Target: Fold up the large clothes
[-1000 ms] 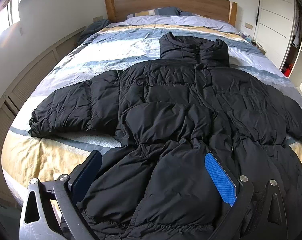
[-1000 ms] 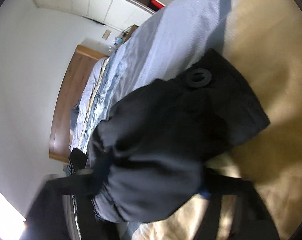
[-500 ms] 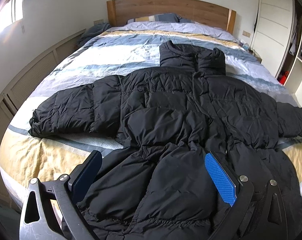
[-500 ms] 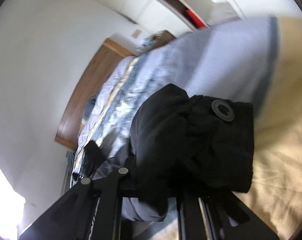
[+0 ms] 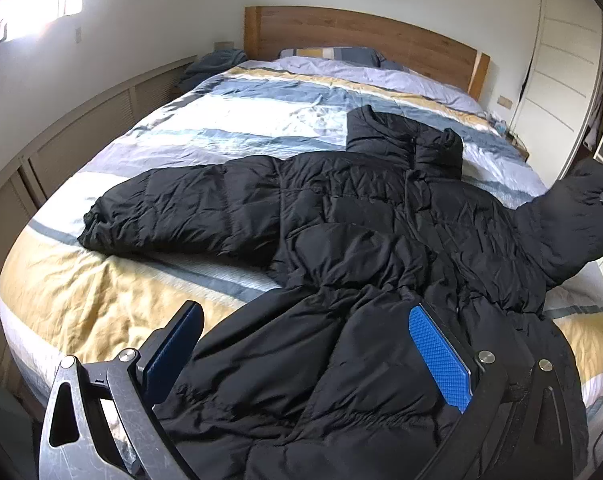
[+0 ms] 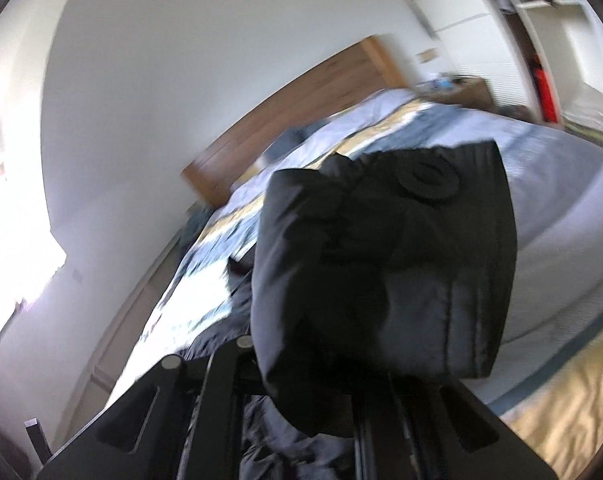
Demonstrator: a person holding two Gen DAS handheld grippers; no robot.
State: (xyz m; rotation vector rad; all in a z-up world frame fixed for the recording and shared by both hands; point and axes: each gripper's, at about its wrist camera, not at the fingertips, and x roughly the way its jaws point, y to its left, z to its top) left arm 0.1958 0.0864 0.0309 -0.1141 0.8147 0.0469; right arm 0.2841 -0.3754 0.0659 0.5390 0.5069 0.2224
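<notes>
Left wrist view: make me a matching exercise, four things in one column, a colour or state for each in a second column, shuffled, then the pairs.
Things
1. headboard
2. left sleeve
3. right sleeve
4. finger pad

Descriptions
A. lifted off the bed
B. blue, ridged
C. lying flat on the bedcover
D. brown wood

Pairs: 1-D, 2-C, 3-A, 4-B

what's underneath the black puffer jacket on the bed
The black quilted puffer jacket lies on a striped blue, white and yellow duvet. Whatever lies directly beneath its body is covered.
</notes>
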